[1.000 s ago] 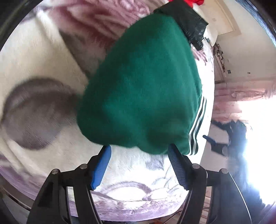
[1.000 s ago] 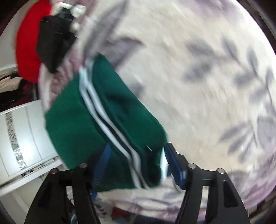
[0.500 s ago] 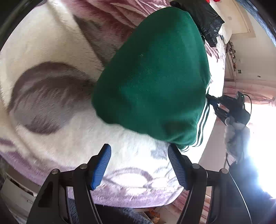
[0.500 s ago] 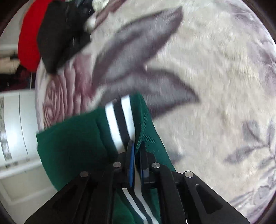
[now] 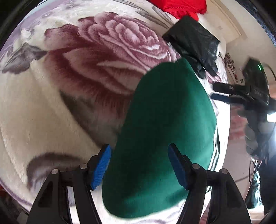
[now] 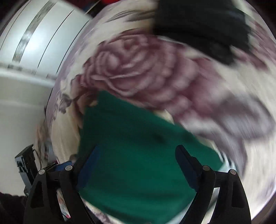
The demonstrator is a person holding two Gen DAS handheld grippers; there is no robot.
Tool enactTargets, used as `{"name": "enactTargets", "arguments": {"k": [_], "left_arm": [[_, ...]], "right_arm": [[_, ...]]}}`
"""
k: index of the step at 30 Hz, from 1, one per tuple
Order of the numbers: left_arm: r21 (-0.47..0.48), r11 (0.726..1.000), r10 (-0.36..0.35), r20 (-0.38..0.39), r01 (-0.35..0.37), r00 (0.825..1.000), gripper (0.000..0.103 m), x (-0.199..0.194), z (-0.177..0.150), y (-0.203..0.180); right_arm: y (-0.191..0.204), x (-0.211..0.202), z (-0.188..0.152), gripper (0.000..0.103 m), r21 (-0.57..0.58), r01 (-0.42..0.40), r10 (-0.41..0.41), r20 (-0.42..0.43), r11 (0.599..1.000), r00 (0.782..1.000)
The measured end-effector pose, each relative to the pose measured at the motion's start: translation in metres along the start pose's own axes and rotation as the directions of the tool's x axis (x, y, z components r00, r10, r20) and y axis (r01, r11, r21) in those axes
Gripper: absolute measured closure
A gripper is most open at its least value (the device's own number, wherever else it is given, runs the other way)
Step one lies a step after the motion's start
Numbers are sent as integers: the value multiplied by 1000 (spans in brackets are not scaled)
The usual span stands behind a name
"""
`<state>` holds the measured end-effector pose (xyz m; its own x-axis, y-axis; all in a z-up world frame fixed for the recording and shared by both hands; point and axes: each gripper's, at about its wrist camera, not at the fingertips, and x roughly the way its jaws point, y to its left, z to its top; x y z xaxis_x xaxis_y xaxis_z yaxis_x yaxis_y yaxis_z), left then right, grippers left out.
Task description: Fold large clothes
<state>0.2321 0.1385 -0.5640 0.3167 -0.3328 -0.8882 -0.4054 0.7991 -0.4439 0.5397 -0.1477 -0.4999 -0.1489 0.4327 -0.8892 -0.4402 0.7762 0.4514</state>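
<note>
A folded green garment (image 5: 165, 131) with white and dark stripes along its right edge lies on a floral blanket (image 5: 51, 103). My left gripper (image 5: 139, 165) is open and hovers over its near part, holding nothing. In the right wrist view the same green garment (image 6: 134, 155) lies flat below my right gripper (image 6: 136, 165), which is open and empty. The right gripper also shows in the left wrist view (image 5: 222, 93) at the right, beyond the garment.
A black garment (image 5: 195, 41) and a red one (image 5: 179, 6) lie at the far end of the blanket. The black garment (image 6: 203, 27) shows in the right wrist view. A white cabinet (image 6: 34, 43) stands to the left of the bed.
My right gripper was shut on the striped edge of the garment half a second ago; now it is open and pulled back. My left gripper has moved over the garment, still open.
</note>
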Motion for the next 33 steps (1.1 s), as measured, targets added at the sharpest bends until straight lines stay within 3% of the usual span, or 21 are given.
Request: {"name": "enactTargets", "arguments": {"k": [3,5,6,7,9,10,11,13,15,18,20,21,22,24,27,31,32,33], "left_arm": [[13,1000,11,6,-11,1000,37,5,6,3],[-8,1000,3,-9,-3,1000,37,8,3,13],[-32,999,-6,-23,5,1000,37,12,-1,21],[-52,999,-18,-29,16,999,37,13,-3,26],[-74,997,-20,-35,17,999,37,11,-8,35],[-80,997,-23,-33,21,999,37,10,-9,40],[-80,997,-22,-30,19,999,37,8,-10,46],[-83,996,-20,-32,17,999,37,5,-5,55],[-71,997,7,-32,-9,999,37,2,8,62],[1,1000,1,-2,-1,1000,37,-9,33,58],[101,995,-18,26,16,999,37,-13,60,43],[154,988,-28,29,23,999,37,-11,74,34],[219,975,-43,25,36,999,37,-7,86,22],[343,939,-37,5,33,999,37,8,104,1],[553,833,8,-70,32,997,35,51,127,-34],[668,724,-54,-192,171,980,31,84,134,-54],[698,690,-74,-198,193,978,33,86,131,-58],[715,668,-91,-198,207,976,48,87,130,-60]], "right_arm": [[46,49,37,12,-178,30,-47,-94,984,994],[71,88,51,16,-325,27,-92,-185,945,979],[76,99,55,26,-351,12,-87,-199,936,976],[83,110,58,49,-336,-12,-71,-235,942,969],[81,127,63,64,-142,-69,24,-292,988,956],[75,132,61,72,22,-149,149,-306,989,940],[68,138,58,74,202,-227,281,-303,953,910],[63,145,54,75,383,-290,411,-284,877,866],[47,159,53,75,506,-270,452,-281,819,846],[47,151,68,58,413,-233,386,-338,881,859],[55,117,74,19,279,-212,297,-311,937,903],[56,101,76,14,220,-194,255,-291,956,922],[57,77,75,13,142,-173,205,-261,975,943],[44,53,65,13,119,-132,158,-244,984,957],[5,28,52,13,179,-87,124,-212,980,969],[-51,5,10,13,264,2,46,-175,965,983],[-60,6,4,13,283,-1,49,-162,959,986],[-71,4,-8,13,309,-8,55,-144,951,988]]}}
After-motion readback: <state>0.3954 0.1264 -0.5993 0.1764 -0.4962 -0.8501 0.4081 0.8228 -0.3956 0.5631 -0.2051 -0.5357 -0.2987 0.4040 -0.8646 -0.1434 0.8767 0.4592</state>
